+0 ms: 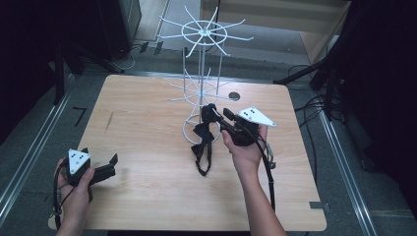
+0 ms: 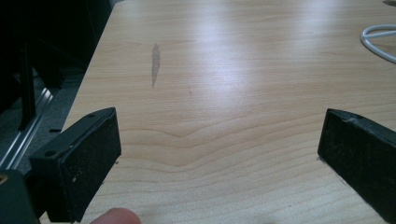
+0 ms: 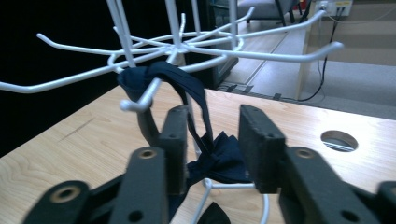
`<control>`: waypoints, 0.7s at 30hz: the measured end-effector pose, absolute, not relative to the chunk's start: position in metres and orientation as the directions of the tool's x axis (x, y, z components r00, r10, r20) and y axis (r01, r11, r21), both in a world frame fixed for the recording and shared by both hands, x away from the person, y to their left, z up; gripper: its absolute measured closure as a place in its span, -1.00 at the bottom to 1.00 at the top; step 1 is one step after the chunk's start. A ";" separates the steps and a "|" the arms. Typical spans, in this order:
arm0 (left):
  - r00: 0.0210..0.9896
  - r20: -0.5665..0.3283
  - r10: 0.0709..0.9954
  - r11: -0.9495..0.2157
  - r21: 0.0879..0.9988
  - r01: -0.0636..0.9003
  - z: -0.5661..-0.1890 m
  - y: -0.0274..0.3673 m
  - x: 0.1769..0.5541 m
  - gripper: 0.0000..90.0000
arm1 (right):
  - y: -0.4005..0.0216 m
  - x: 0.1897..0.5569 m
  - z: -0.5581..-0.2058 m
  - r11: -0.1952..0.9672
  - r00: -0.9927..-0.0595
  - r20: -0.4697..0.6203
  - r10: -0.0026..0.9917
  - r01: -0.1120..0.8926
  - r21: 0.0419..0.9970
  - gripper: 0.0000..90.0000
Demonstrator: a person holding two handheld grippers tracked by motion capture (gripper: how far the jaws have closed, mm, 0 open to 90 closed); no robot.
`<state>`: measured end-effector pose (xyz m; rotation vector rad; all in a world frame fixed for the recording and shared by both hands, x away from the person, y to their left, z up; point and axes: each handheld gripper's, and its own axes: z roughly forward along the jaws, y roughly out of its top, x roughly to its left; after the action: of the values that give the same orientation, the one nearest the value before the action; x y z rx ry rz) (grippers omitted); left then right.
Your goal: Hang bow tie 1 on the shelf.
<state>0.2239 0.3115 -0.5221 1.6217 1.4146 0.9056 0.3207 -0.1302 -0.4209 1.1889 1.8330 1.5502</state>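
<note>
A white wire rack (image 1: 201, 59) with two rings of hooks stands at the back middle of the wooden table (image 1: 147, 128). A dark bow tie on a strap (image 1: 202, 140) hangs from a lower hook and trails onto the table. In the right gripper view its strap (image 3: 161, 72) loops over a hook (image 3: 140, 98), and the bow (image 3: 222, 158) sits just beyond the jaws. My right gripper (image 1: 220, 116) (image 3: 212, 119) is open right at the strap, clamping nothing. My left gripper (image 1: 101, 156) (image 2: 219, 128) rests open at the table's front left, jaws wide apart over bare wood.
A round cable hole (image 1: 234, 96) (image 3: 339, 140) lies in the table behind the right gripper. The rack's base ring (image 2: 378, 39) lies on the wood. Dark stands and cables line the floor on both sides. A grey smudge (image 2: 155, 63) marks the wood.
</note>
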 end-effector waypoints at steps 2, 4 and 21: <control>0.126 0.017 0.992 -0.070 0.899 0.432 -0.522 0.312 0.224 -1.00 | -0.134 0.319 -0.422 -0.012 -0.516 0.184 0.836 0.320 0.948 0.28; 0.126 0.018 0.992 -0.071 0.900 0.431 -0.522 0.312 0.224 -1.00 | -0.138 0.318 -0.424 -0.006 -0.506 0.177 0.844 0.322 0.947 0.18; 0.126 0.017 0.992 -0.070 0.899 0.433 -0.522 0.311 0.224 -1.00 | -0.159 0.301 -0.443 -0.001 -0.494 0.187 0.849 0.352 0.936 -0.02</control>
<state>0.2236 0.3110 -0.5221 1.6220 1.4143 0.9028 0.3006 -0.1591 -0.4433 1.2365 1.8439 1.5074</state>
